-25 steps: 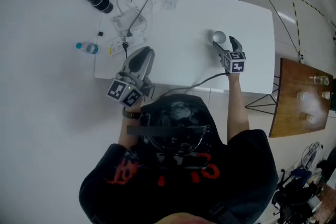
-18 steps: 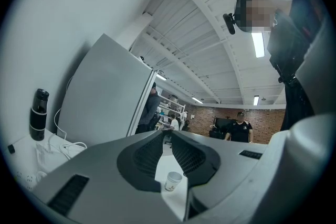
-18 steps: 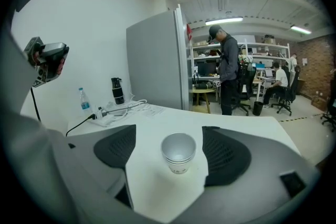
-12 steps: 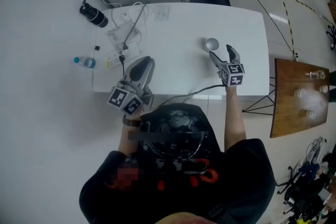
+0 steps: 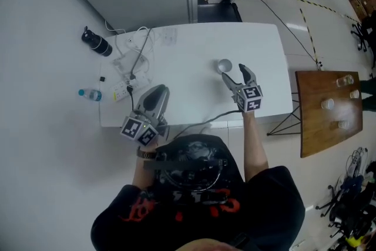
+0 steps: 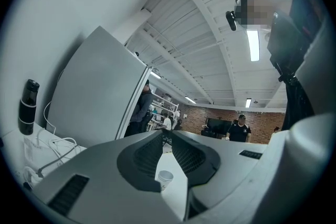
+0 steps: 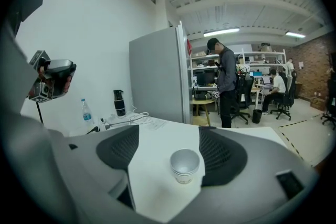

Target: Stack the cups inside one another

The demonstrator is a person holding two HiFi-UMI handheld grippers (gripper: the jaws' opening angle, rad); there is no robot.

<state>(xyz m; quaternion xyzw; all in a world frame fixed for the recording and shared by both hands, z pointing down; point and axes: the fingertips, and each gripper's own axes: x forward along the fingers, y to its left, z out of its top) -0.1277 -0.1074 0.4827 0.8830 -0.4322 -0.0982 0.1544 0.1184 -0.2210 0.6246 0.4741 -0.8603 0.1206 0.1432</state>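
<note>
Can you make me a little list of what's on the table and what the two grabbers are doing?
Table: white
Cups: nested in one stack, upright, open end up
Right gripper: open, jaws closing, cups just ahead of it, not touched
Left gripper: tips together, holding nothing, at the table's near edge
Also there: dark bottle, water bottle, cables at the table's left end
</note>
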